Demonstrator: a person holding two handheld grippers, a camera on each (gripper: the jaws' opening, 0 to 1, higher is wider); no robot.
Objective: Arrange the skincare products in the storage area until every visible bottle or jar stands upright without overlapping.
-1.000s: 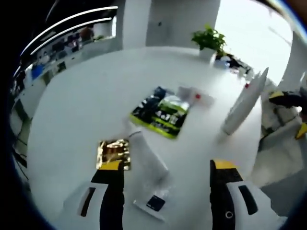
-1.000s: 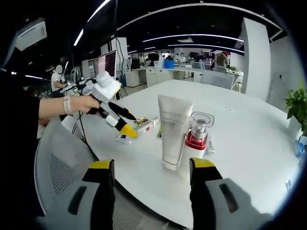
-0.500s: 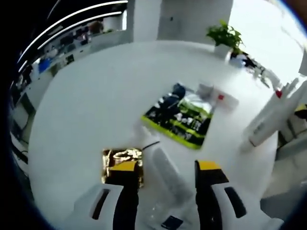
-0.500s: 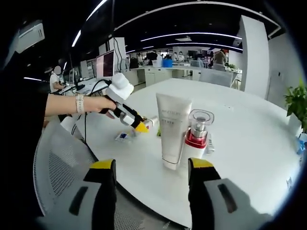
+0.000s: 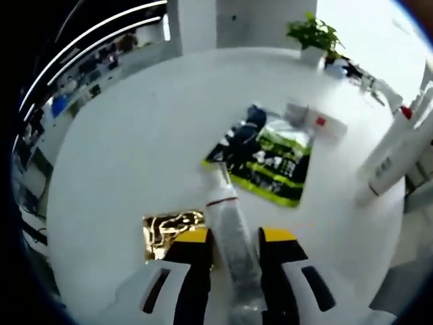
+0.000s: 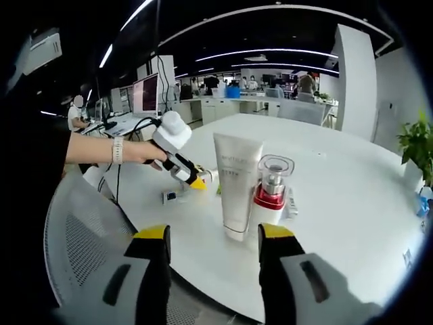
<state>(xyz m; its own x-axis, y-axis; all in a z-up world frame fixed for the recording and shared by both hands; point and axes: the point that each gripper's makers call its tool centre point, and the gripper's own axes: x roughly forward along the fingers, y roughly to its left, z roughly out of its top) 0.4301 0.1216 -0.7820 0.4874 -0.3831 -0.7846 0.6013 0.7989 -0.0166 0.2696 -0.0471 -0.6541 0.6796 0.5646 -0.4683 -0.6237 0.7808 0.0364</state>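
left gripper point(image 5: 233, 238) is where i start: its jaws are clamped on a clear bottle point(image 5: 232, 233) lying flat on the white table point(image 5: 128, 149), long axis running away from me, white cap end pointing far. just left sits a gold packet point(image 5: 166, 229). beyond lies a green-black pouch point(image 5: 267, 159). right gripper point(image 6: 213, 237) hangs with jaws apart before the upright white tube point(image 6: 236, 183) and red-collared pump bottle point(image 6: 270, 193).

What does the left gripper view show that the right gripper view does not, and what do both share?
Left gripper view: a clear bottle lying between the left gripper's narrowed jaws, a gold packet and a green-black pouch.

Right gripper view: the right gripper open, a chair and the person's hand.

Both: the upright white tube, red-collared pump bottle and white table.
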